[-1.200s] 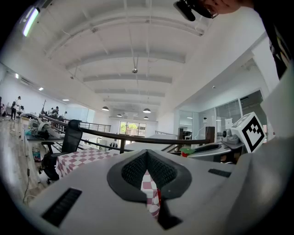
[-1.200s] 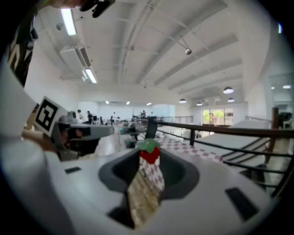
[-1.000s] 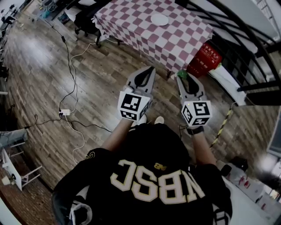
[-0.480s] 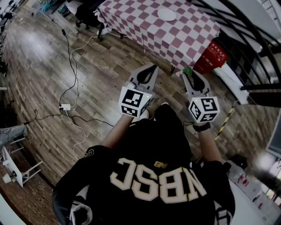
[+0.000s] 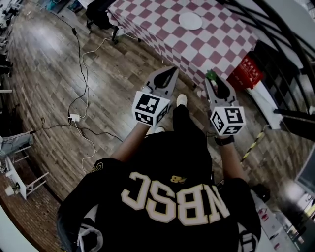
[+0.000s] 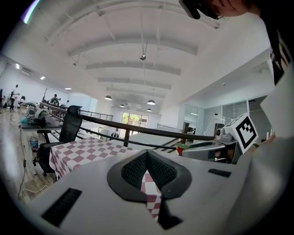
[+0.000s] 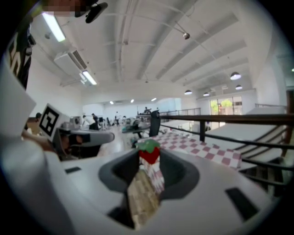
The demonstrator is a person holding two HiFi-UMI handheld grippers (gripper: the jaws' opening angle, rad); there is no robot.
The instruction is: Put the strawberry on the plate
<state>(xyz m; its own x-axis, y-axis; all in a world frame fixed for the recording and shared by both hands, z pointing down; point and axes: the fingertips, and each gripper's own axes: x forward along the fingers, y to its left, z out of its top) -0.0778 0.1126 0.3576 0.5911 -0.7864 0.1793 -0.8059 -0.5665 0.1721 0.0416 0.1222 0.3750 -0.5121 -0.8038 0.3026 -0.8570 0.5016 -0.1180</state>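
Note:
A red strawberry [image 7: 149, 154] with a green top sits pinched at the tips of my right gripper [image 7: 150, 158], which is shut on it. From the head view the strawberry [image 5: 211, 75] shows only as a green speck at the right gripper [image 5: 212, 81] tips, held above the wooden floor just short of the checkered table [image 5: 216, 47]. A white plate [image 5: 190, 20] lies on that table, farther ahead. My left gripper [image 5: 171, 72] is held level beside the right one; its tips meet with nothing between them, so the left gripper [image 6: 146, 154] is shut.
A black office chair [image 5: 101, 12] stands at the table's left end. A red crate [image 5: 248, 71] sits on the floor at its right side. Cables and a power strip [image 5: 74, 117] lie on the floor to the left. A dark railing [image 5: 290, 39] runs along the right.
The person has walked toward the checkered table, which now lies closer under the gripper tips. Both grippers stay held out in front, the strawberry still in the right one.

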